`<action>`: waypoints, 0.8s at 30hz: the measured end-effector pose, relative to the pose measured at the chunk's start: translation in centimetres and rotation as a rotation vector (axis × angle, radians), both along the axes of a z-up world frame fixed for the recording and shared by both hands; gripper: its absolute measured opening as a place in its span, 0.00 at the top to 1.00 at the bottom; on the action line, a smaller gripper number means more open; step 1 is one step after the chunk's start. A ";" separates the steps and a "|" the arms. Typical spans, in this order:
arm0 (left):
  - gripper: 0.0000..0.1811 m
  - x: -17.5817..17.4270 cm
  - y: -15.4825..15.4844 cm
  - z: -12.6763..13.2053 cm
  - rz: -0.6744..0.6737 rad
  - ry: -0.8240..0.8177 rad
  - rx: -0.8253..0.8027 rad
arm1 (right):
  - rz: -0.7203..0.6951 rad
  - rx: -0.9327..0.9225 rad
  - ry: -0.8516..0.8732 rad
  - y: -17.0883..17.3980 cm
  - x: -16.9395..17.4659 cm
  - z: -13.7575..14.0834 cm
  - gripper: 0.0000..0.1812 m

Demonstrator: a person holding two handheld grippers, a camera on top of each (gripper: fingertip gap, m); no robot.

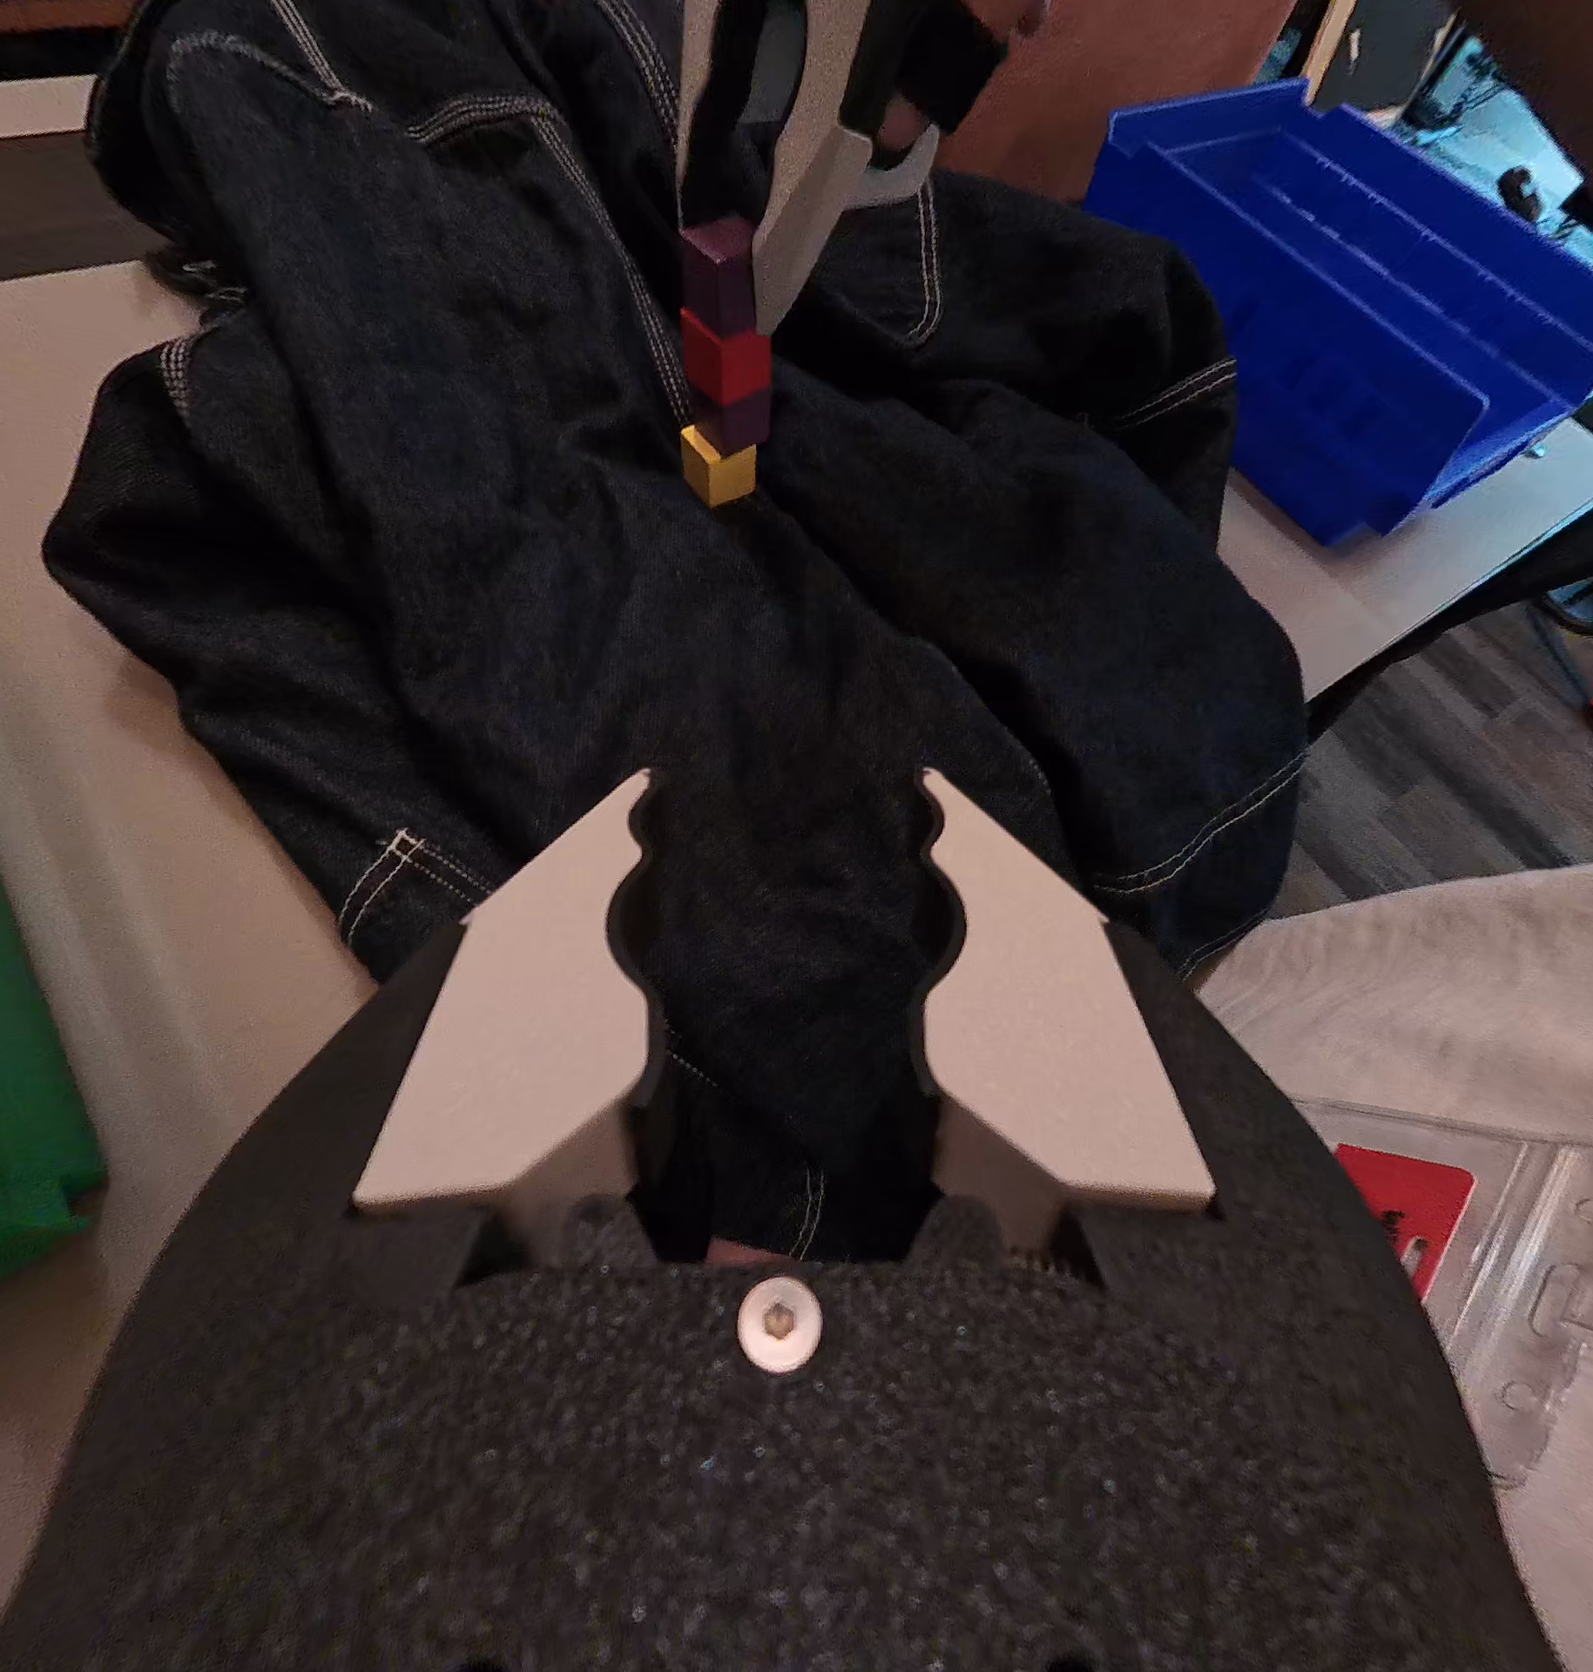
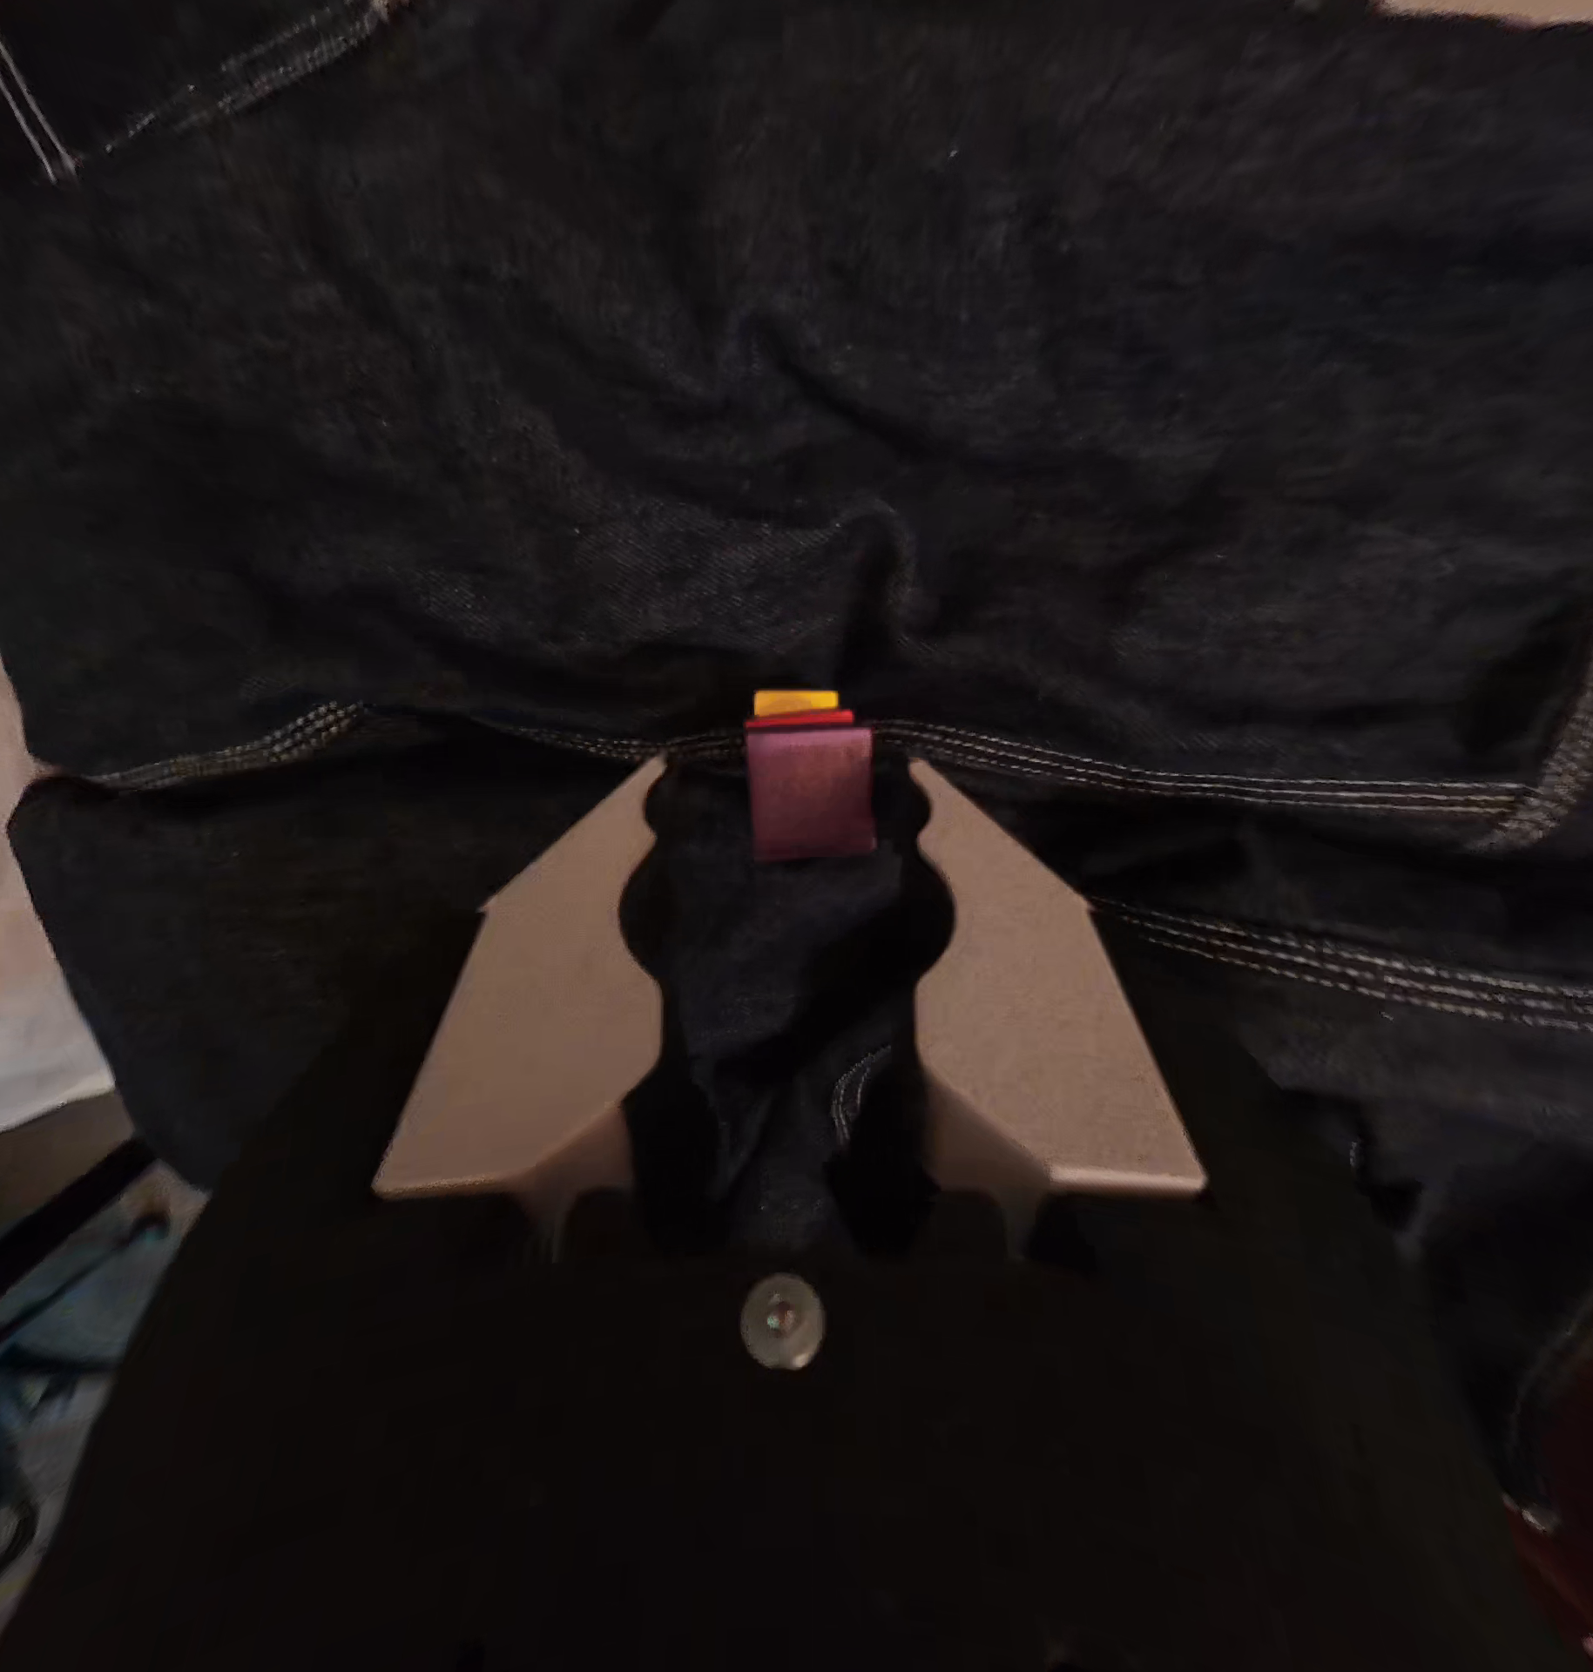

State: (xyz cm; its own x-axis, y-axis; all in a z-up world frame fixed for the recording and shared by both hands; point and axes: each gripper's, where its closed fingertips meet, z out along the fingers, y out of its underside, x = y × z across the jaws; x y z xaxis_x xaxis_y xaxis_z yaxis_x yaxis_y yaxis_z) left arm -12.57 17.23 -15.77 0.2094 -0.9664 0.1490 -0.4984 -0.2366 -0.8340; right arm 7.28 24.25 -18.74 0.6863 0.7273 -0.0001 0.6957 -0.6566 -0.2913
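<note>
On top of the crumpled dark denim jeans [image 1: 521, 561], spread over a pale table [image 1: 41, 507], stands a thin tower of small cubes: yellow cube [image 1: 718, 469] at the bottom, a purple one above it, red cube [image 1: 725, 364], then the top purple cube [image 1: 720, 271]. Right gripper [image 2: 785, 792] comes from above, jaws spread apart, straddling the top purple cube; in the left wrist view one of its fingers [image 1: 797, 235] sits just beside or touching that cube, can't tell which, and can't tell if it's being pinched. Left gripper [image 1: 785, 796] hovers low over the denim near the camera, jaws parted, nothing between them but fabric underneath, well apart from the tower.

Risks, as judgement: tower base is soft wrinkled cloth, so any sideways nudge from the right finger likely tips all four. Cubes look slightly offset, so the stack is already marginal. Left gripper pressing or tugging the jeans would shift the fabric and topple it. Blue bin [image 1: 1372, 299] sits off right, green cloth [image 1: 5, 1040] at left, clear plastic packaging [image 1: 1498, 1267] near right; none in the way.
</note>
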 end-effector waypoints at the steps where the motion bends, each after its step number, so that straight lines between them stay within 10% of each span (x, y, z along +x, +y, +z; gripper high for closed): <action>1: 0.70 -0.2 0.0 -0.2 0.004 0.006 0.005 | 0.018 -0.042 -0.038 -0.2 0.2 -0.5 0.79; 8: 0.70 0.2 -0.4 -0.3 -0.018 0.026 0.016 | -0.033 0.155 -0.024 -0.9 0.7 6.2 0.85; 14: 0.70 2.1 -0.2 -0.2 -0.070 0.020 0.014 | -0.478 0.393 -0.070 -11.1 13.0 13.7 0.85; 19: 0.70 3.4 -0.7 -0.8 -0.133 0.061 0.027 | -0.969 0.304 -0.103 -25.0 25.7 8.5 0.85; 24: 0.70 4.8 -2.2 -1.2 -0.181 0.074 0.023 | -1.234 0.110 -0.044 -32.9 29.3 -1.8 0.84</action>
State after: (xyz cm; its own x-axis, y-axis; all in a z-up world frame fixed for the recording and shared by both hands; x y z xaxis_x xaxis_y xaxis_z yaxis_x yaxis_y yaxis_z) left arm -7.82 15.04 -16.93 0.0410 -0.9923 0.1168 -0.5914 -0.1183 -0.7977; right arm 36.61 -8.67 -20.53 0.9099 -0.4105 0.0604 -0.3598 -0.8530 -0.3780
